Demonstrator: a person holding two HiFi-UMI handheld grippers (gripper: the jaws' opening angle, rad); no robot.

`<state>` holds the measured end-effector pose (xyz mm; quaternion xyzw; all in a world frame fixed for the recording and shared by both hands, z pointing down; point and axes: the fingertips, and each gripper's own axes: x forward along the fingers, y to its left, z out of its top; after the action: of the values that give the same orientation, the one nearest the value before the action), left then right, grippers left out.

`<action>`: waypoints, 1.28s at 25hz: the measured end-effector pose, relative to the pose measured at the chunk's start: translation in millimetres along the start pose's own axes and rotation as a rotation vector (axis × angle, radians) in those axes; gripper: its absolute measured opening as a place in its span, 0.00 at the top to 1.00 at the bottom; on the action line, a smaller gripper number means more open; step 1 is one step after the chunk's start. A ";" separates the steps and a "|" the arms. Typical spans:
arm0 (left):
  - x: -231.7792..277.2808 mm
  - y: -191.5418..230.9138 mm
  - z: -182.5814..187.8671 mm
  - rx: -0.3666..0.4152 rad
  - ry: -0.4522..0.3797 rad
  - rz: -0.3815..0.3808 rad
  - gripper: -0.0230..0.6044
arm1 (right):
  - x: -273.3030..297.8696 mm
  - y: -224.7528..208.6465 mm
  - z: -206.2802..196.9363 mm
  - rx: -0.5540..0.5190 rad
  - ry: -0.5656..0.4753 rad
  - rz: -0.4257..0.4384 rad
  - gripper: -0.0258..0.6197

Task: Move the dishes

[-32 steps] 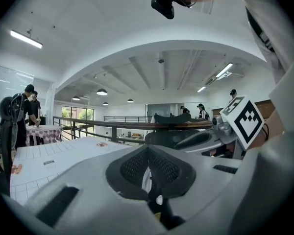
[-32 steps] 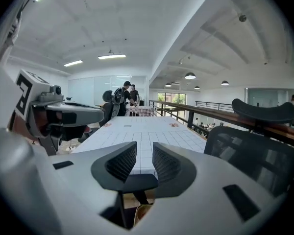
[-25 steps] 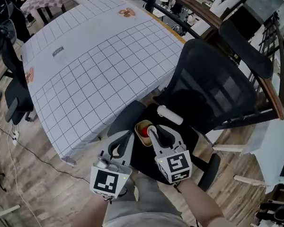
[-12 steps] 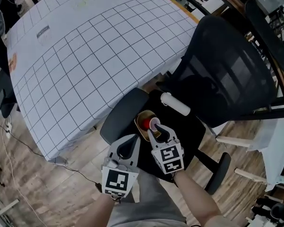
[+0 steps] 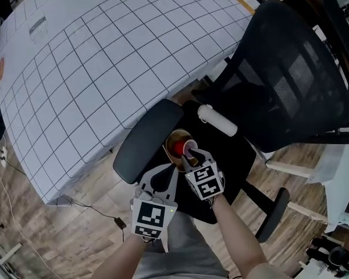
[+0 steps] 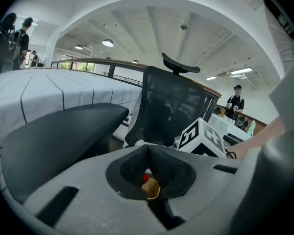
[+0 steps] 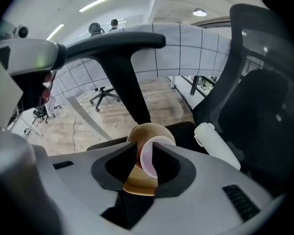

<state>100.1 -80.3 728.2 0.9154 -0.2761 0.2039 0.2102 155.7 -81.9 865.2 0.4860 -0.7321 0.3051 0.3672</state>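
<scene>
- The right claw [image 5: 193, 154] points down at a small red cup [image 5: 180, 148]. The cup has a pale pink round end and lies tipped on its side.
- The cup sits inside a round bowl [image 5: 172, 137]. The bowl is brownish yellow and shiny.
- The bowl rests on the black seat [image 5: 232, 156] of an office chair, near the front edge.
- A white roll [image 5: 217, 120] lies on the same seat, farther back, near the bowl but not touching it.
- A black armrest [image 5: 144, 139] sticks out just beside the bowl.
- Next to the chair is a big bench [image 5: 93, 57] with a white cloth that has dark squares on it.
- The floor [image 5: 75, 225] is brown wood, and a thin cable lies on it.
- In the left gripper view, a person [image 6: 236, 99] stands far off in a bright room with ceiling lights.
- The right claw is partly open. One finger is on each side of the cup, and I cannot tell if they touch it.
- The left claw [image 5: 167, 167] is closed at its tips and holds nothing. It hangs just beside the right claw, close to the bowl's rim.
</scene>
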 end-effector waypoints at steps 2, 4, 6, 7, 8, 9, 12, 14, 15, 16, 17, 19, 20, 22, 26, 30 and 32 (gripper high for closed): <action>4.1 -1.7 -8.8 -0.015 0.023 -0.011 0.94 | 10.0 -0.7 -7.6 0.008 0.016 0.008 0.80; 7.0 -3.2 -14.1 -0.023 0.040 -0.021 0.94 | 17.3 -1.1 -10.2 0.021 0.019 0.019 0.81; 7.8 -4.0 -16.7 -0.032 0.052 -0.026 0.94 | 22.4 -0.7 -12.0 0.036 0.029 0.032 0.83; 6.7 -4.4 -17.1 -0.040 0.056 -0.026 0.94 | 24.5 -0.3 -13.8 0.038 0.037 0.033 0.85; 4.6 -5.0 -16.8 -0.051 0.058 -0.026 0.94 | 25.8 -0.1 -15.7 0.036 0.044 0.029 0.88; 2.0 -5.6 -15.6 -0.063 0.058 -0.027 0.94 | 26.4 -0.4 -17.1 0.033 0.048 0.021 0.90; -5.6 -5.8 -7.0 -0.082 0.048 -0.025 0.94 | 21.8 -3.9 -11.1 0.016 0.035 -0.011 0.91; -9.7 -5.6 0.5 -0.086 0.043 -0.024 0.94 | 13.5 -5.9 -0.6 0.011 0.009 -0.019 0.91; -12.3 -6.2 4.4 -0.089 0.043 -0.024 0.94 | 7.5 -6.4 4.5 0.009 -0.003 -0.022 0.91; -15.4 -7.2 9.2 -0.090 0.042 -0.025 0.94 | -0.3 -6.2 10.0 0.007 -0.012 -0.024 0.91; -19.0 -8.4 15.1 -0.091 0.038 -0.027 0.94 | -9.6 -5.7 16.8 0.005 -0.020 -0.026 0.91; -27.1 -11.1 31.1 -0.088 0.022 -0.028 0.94 | -32.0 -4.8 36.2 0.006 -0.050 -0.029 0.91; -31.9 -12.7 40.5 -0.086 0.011 -0.026 0.94 | -45.6 -3.8 47.9 0.010 -0.072 -0.027 0.91; -44.4 -17.0 62.1 -0.076 -0.008 -0.019 0.94 | -78.0 -0.4 72.2 0.019 -0.124 -0.026 0.91; -77.3 -25.8 119.3 -0.026 -0.067 -0.015 0.94 | -152.5 7.0 123.7 0.012 -0.233 -0.041 0.91; -110.6 -33.0 172.3 0.012 -0.144 -0.015 0.94 | -219.9 17.9 182.7 -0.010 -0.369 -0.058 0.91; -131.6 -39.6 194.2 0.025 -0.178 -0.002 0.94 | -258.2 29.3 208.3 -0.012 -0.439 -0.051 0.91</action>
<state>72.9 -91.6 492.2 0.9328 -0.2902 0.1249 0.1735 144.7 -113.4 533.9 0.5571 -0.7836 0.1782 0.2094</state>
